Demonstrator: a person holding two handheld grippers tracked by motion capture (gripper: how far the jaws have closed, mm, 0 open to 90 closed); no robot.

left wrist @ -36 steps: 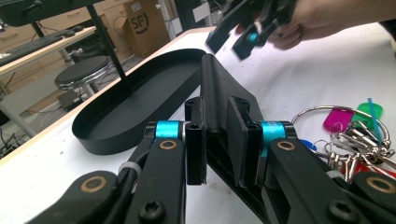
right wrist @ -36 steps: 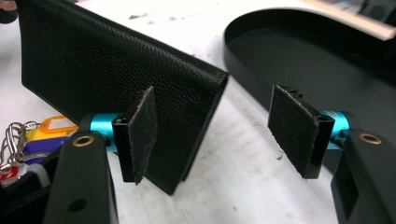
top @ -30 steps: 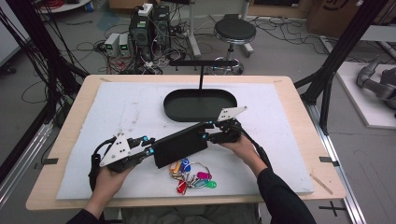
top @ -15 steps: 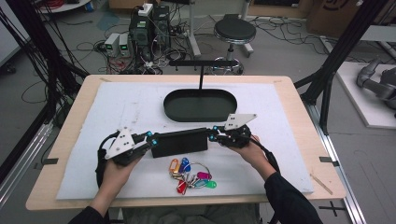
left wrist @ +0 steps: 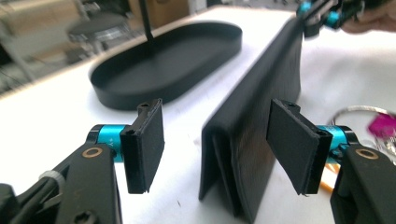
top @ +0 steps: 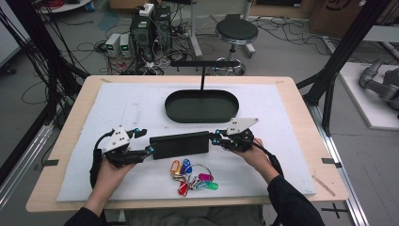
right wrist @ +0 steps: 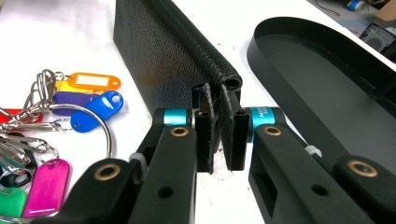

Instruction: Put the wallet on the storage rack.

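A long black leather wallet (top: pixel 179 145) stands on its edge on the white mat, spine up, parallel to the table's front edge. My right gripper (top: pixel 217 138) is shut on its right end, and the right gripper view shows the pads (right wrist: pixel 219 135) pinching the wallet (right wrist: pixel 159 51) just below the spine. My left gripper (top: pixel 145 141) is open at the left end. In the left gripper view the wallet's end (left wrist: pixel 247 154) sits between the spread pads (left wrist: pixel 217 147), closer to the right one, with a gap on each side.
A ring of coloured key tags (top: pixel 193 176) lies just in front of the wallet, also visible as key tags (right wrist: pixel 70 121) beside my right jaws. A black oval tray (top: pixel 201 106) with a T-shaped post (top: pixel 202 77) sits behind the wallet. The white mat (top: pixel 117 108) covers most of the table.
The wallet has swung from a slant to lie level with the front edge. Both hands shifted with it, the left upward and the right downward in the high view.
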